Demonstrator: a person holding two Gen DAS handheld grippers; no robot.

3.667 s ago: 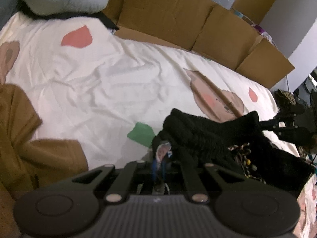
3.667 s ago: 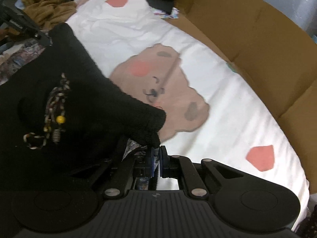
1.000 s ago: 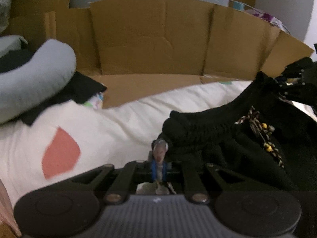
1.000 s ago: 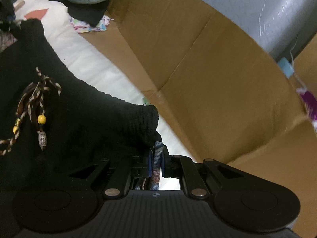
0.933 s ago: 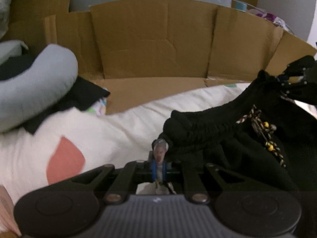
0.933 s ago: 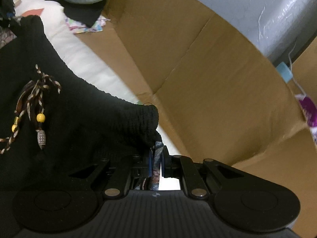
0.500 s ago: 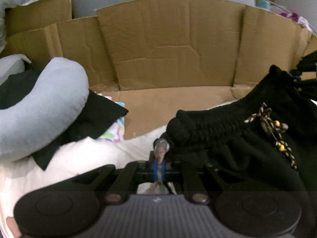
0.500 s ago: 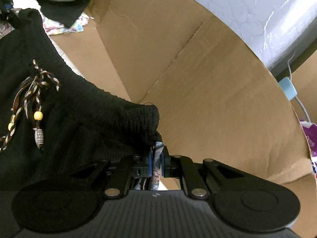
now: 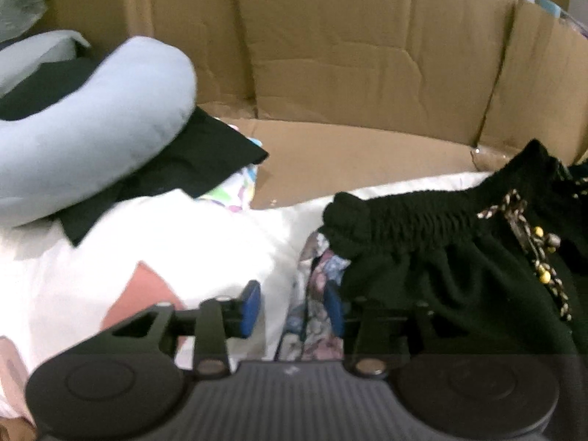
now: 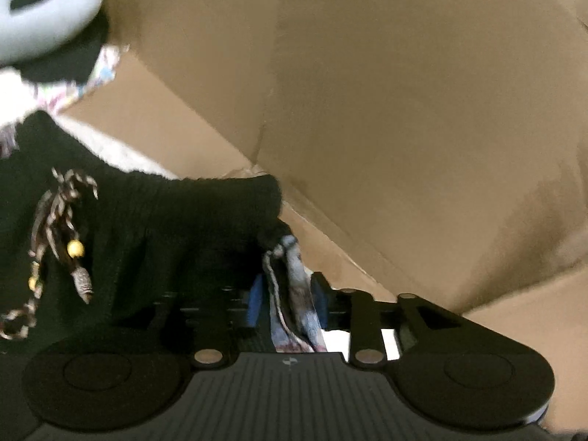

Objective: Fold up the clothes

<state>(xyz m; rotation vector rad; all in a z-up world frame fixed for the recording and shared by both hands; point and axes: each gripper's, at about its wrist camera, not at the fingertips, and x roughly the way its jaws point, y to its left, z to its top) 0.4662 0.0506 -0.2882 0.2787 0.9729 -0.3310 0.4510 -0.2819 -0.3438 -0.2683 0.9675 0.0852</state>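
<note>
Two grippers, both spread. Left gripper (image 9: pixel 292 308) jaws apart, floral lining of black garment (image 9: pixel 441 257) lying loose between blue pads (image 9: pixel 251 307). Right gripper (image 10: pixel 288 303) jaws apart too, patterned fabric strip hanging between them, not pinched. Garment's ribbed waistband stretched across bed sheet (image 9: pixel 165 242) (white, pink patch), beaded drawstring (image 10: pixel 60 220) dangling on front. Grey-blue pillow (image 9: pixel 92 117) on dark cloth at left. Cardboard wall (image 9: pixel 349 55) behind.

Pale blue pillow (image 9: pixel 92 117) on black cloth (image 9: pixel 191 161), brown cardboard (image 9: pixel 367 66) behind
</note>
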